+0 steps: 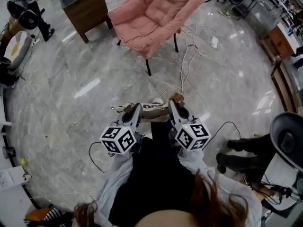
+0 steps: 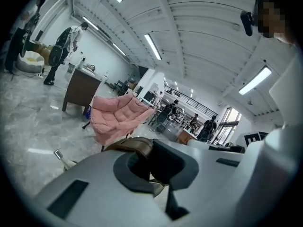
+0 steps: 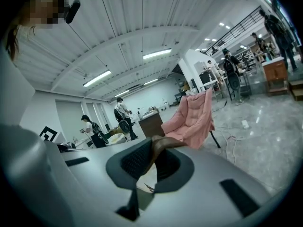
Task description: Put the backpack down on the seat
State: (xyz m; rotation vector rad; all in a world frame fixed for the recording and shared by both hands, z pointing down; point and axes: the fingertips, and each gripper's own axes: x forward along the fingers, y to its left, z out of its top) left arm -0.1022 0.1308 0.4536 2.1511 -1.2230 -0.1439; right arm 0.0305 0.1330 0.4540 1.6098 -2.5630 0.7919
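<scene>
At this moment you had the carrying in hand but none of the putting down. The backpack (image 1: 154, 109) hung low in front of your body, between the two grippers and well clear of the seat (image 1: 151, 22) - the pink padded chair across the marble floor (image 1: 71, 70). The left gripper (image 2: 151, 163) had its jaws clamped together on a brown strap (image 2: 130, 144) of the bag, and the right gripper (image 3: 150, 163) was likewise closed tight on a brown strap, which stood up between its pads. So the lift looked secure. What was left, as I judged it, was the walk to the chair, lowering the bag onto the cushion and letting go with both sides.

The chair faced you with its cushion bare, so nothing lay on the landing spot. The hazard was underfoot - white cables (image 1: 187, 56) trailed from beside the chair's right legs back towards your feet, with a power strip (image 1: 214, 42) lying further right. I would have kept left of them. A wooden cabinet (image 1: 85, 6) stood just left of the chair, apart from it, leaving room to approach. To your right were someone's dark shoes (image 1: 239, 150) and a grey stand (image 1: 286, 138), neither on the path.
</scene>
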